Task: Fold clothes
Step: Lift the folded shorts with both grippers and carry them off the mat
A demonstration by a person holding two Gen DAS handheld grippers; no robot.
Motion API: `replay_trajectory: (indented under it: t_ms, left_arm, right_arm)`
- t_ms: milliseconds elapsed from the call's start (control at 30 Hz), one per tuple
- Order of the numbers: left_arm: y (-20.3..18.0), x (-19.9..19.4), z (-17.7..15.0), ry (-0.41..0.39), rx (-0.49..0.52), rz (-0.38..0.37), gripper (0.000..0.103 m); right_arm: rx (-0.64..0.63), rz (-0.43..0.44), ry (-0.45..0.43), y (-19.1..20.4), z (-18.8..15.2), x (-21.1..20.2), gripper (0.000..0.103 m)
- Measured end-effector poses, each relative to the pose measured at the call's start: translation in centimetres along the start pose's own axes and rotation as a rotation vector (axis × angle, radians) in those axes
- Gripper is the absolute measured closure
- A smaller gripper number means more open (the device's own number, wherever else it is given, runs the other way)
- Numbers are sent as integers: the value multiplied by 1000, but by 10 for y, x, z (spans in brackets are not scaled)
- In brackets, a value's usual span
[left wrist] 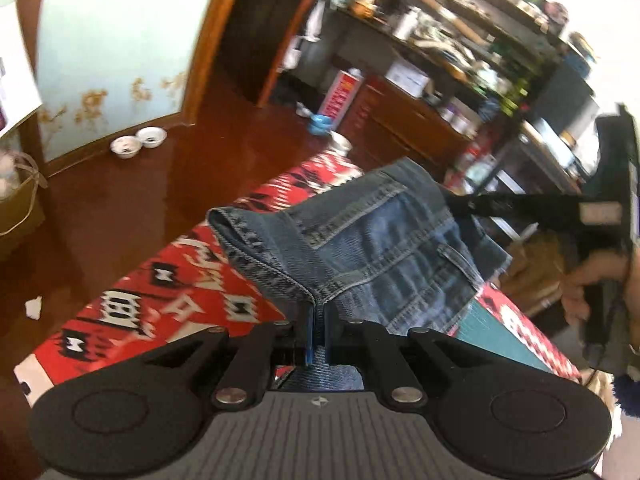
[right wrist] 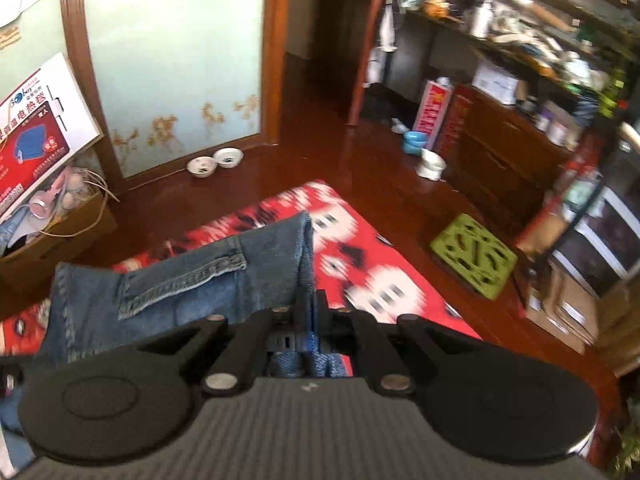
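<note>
The left gripper (left wrist: 318,320) and right gripper (right wrist: 316,312) each clench an edge of the denim jeans (left wrist: 372,248). They hold the jeans lifted above the red patterned blanket (left wrist: 160,292), probably to carry one half over for a fold.

The red blanket (right wrist: 384,264) with its black and white pattern covers the work surface, and the jeans (left wrist: 372,240) look lifted above it rather than lying flat on it. A teal patch (left wrist: 492,328) shows by the blanket's near edge in the left view. Around it is a glossy reddish-brown wood floor (right wrist: 360,160). On the floor: two small white bowls (right wrist: 216,162) by the wall, a blue bowl (right wrist: 414,140) and a white dish (right wrist: 431,164) near the cabinet, a green openwork stool (right wrist: 474,256) just off the blanket's corner, and a white paper scrap (left wrist: 34,306).
</note>
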State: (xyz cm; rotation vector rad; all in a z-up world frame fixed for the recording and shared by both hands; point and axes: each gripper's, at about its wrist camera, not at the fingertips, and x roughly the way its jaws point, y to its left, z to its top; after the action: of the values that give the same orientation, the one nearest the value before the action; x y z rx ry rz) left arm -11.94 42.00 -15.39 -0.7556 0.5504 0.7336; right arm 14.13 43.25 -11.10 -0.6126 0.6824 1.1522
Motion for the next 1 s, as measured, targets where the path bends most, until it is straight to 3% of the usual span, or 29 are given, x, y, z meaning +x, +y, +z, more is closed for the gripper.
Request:
replay_trajectory:
  t_ms: [200, 300, 500, 567, 600, 700, 900, 1000]
  left_arm:
    - [30, 16, 6, 5, -146, 11, 98]
    - [31, 18, 6, 1, -141, 9, 98]
    - [47, 25, 0, 31, -181, -6, 98]
    - [50, 24, -2, 33, -172, -14, 98]
    - [53, 23, -3, 34, -175, -22, 97]
    - [64, 18, -4, 40, -176, -45, 92]
    - [89, 1, -6, 33, -112, -85, 75]
    - [98, -4, -9, 45, -72, -116, 74]
  right_arm:
    - [-77, 19, 51, 38, 42, 75, 102]
    - [-80, 6, 85, 47, 50, 105, 102]
    - [-67, -29, 137, 54, 44, 154, 102]
    - [-49, -41, 132, 53, 38, 161, 95]
    - [-36, -52, 120, 51, 36, 162, 95]
    - [-1, -72, 86, 39, 22, 148, 79]
    - [63, -30, -3, 28, -19, 84, 71]
    - [84, 5, -38, 35, -54, 47, 68]
